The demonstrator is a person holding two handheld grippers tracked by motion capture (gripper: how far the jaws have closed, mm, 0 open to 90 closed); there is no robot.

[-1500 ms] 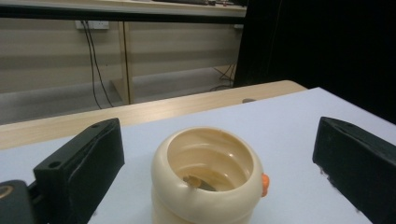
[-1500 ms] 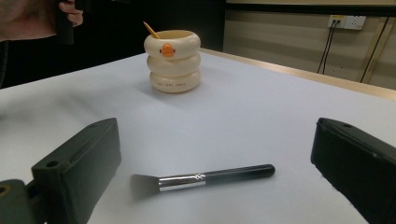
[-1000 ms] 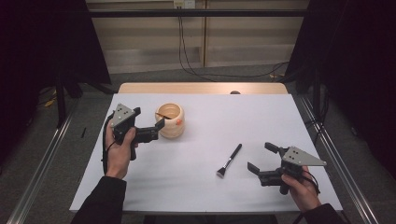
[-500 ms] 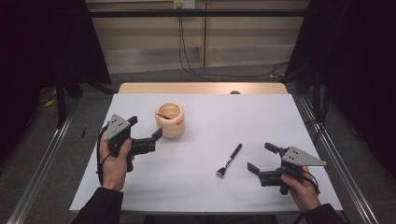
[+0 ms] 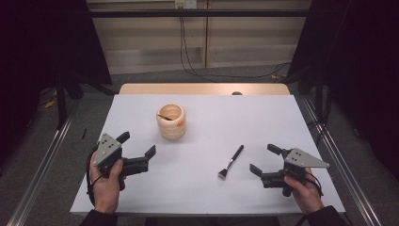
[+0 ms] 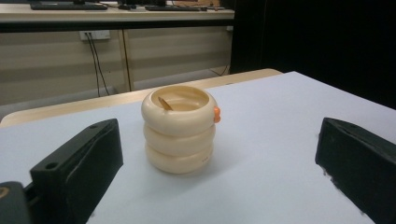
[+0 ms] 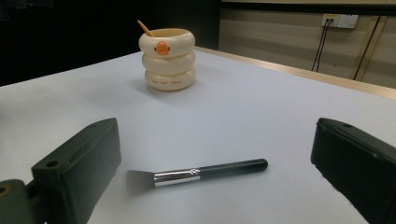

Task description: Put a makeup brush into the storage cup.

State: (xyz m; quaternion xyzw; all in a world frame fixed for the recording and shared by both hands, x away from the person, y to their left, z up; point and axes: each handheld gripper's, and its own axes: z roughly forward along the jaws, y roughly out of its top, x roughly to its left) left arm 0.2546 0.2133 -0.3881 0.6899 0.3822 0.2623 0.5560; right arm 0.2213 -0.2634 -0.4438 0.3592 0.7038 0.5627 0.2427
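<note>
While both grippers rest low over the white table (image 5: 202, 197), the left gripper (image 5: 139, 149) has its jaws spread wide and empty, pointing toward the cream ringed cup (image 5: 171, 121), which stands upright a little beyond them. The right gripper (image 5: 264, 160) is likewise wide and holds nothing. A black-handled brush (image 5: 231, 162) lies flat just beside it, between its jaws in the right gripper view, bristles toward the person.

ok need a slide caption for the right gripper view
Open right tongs face a makeup brush lying on the white table, cream ringed cup behind.
</note>
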